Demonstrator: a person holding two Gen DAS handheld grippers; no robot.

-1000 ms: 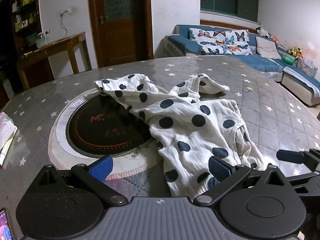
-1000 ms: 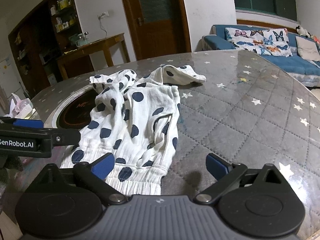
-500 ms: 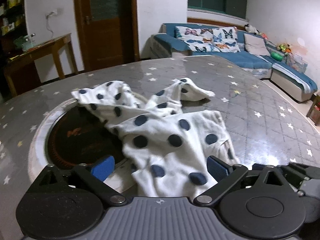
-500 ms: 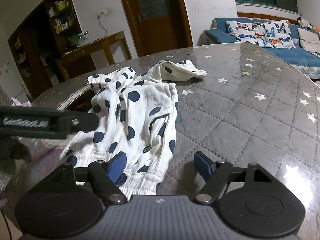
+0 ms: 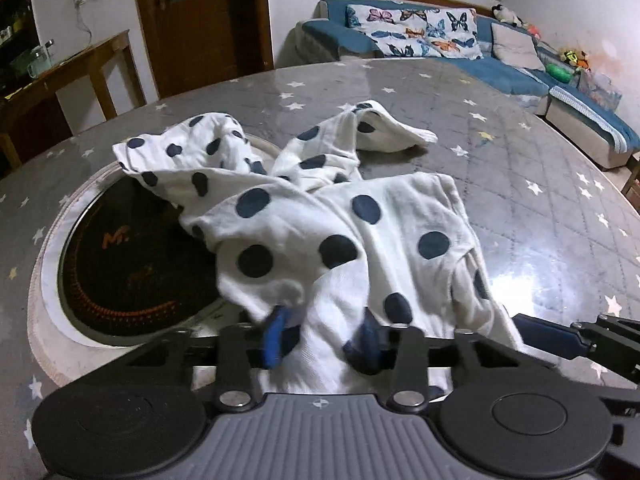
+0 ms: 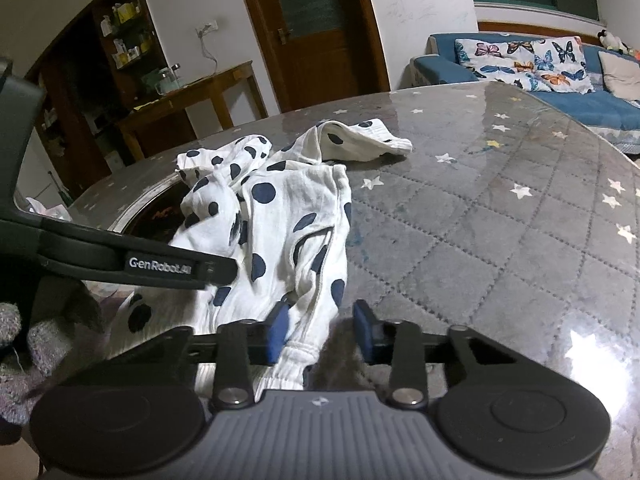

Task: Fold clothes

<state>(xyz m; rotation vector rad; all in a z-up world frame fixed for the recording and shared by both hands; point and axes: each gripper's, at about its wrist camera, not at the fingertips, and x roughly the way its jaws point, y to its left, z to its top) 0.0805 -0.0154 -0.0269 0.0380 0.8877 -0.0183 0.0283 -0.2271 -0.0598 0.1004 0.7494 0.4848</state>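
Observation:
A white garment with dark blue polka dots (image 5: 344, 240) lies crumpled on the round table, one leg thrown out toward the far side (image 6: 360, 142). At its near hem, my left gripper (image 5: 320, 338) is closing; bunched cloth fills the gap and both blue pads press into it. My right gripper (image 6: 320, 330) is also closing at the hem's right corner. The elastic edge (image 6: 296, 352) lies against its left pad, while the right pad stands clear of the cloth over bare table. The left gripper's black finger (image 6: 160, 266) crosses the right wrist view.
The table wears a grey quilted cover with stars (image 5: 540, 208). A black round cooktop in a pale ring (image 5: 120, 264) is set into it, partly under the garment. Beyond stand a blue sofa (image 5: 460, 52), a wooden side table (image 6: 192, 100) and a door. A grey knit sleeve (image 6: 24, 340) shows at left.
Both grippers went from wide open to nearly closed at the near hem. The left one moved forward into the garment and bunched cloth between its pads; the right one stayed in place.

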